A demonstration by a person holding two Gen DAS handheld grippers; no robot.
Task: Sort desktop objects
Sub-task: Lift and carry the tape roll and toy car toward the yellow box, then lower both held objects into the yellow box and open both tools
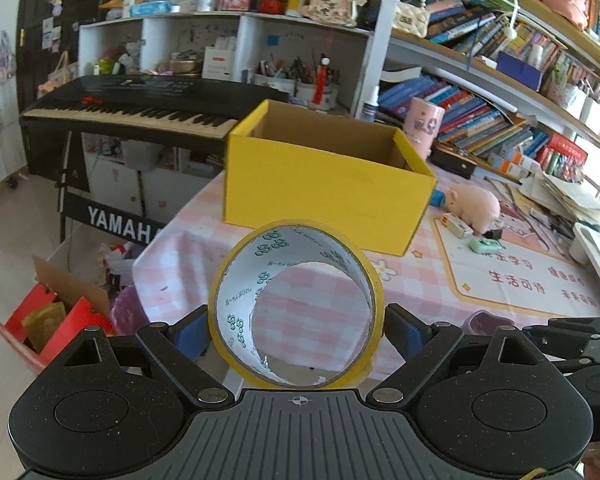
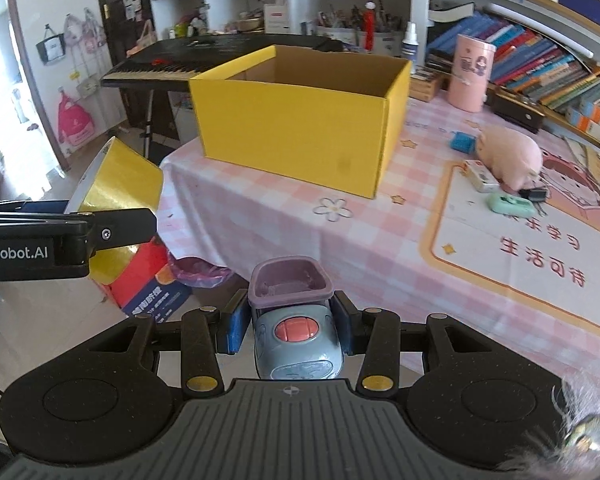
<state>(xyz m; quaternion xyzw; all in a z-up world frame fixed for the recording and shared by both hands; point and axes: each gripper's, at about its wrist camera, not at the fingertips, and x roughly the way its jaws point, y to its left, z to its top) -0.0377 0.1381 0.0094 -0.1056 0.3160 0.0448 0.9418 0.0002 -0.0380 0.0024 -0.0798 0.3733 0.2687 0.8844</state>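
- Two handheld grippers are raised at the near edge of a table (image 2: 284, 216) covered in a pink-and-white checked cloth, each one carrying something
- Left gripper (image 1: 296, 334): its blue-padded fingers (image 1: 190, 336) are pressed against the outer sides of a roll of yellow tape (image 1: 296, 304); the roll stands on edge with its open core facing forward, so the checked cloth shows through the hole
- From the right wrist view, the same tape roll (image 2: 120, 184) appears at the left, off the table's corner and above the floor, gripped by a black finger (image 2: 116, 232)
- Right gripper (image 2: 290, 330): its fingers are closed on a small blue-grey toy (image 2: 298, 340) with a pink button on top and a purple square cup-like part (image 2: 288, 280) at its front end; the toy is held just above the table's near edge
- An open yellow cardboard box (image 1: 324, 184) stands on the far left part of the table, ahead of both grippers and well apart from them; its inside cannot be seen from here
- To the right of the box, lying on the cloth: a pink plush pig (image 2: 508, 152), a small white packet (image 2: 480, 174) touching the pig, a mint-green case (image 2: 510, 204) and a small blue item (image 2: 462, 142)
- A pink cylindrical tin (image 2: 470, 76) stands behind them, near rows of books (image 2: 540, 68)
- A black Yamaha keyboard (image 1: 140, 108) sits on a stand beyond the table's left side
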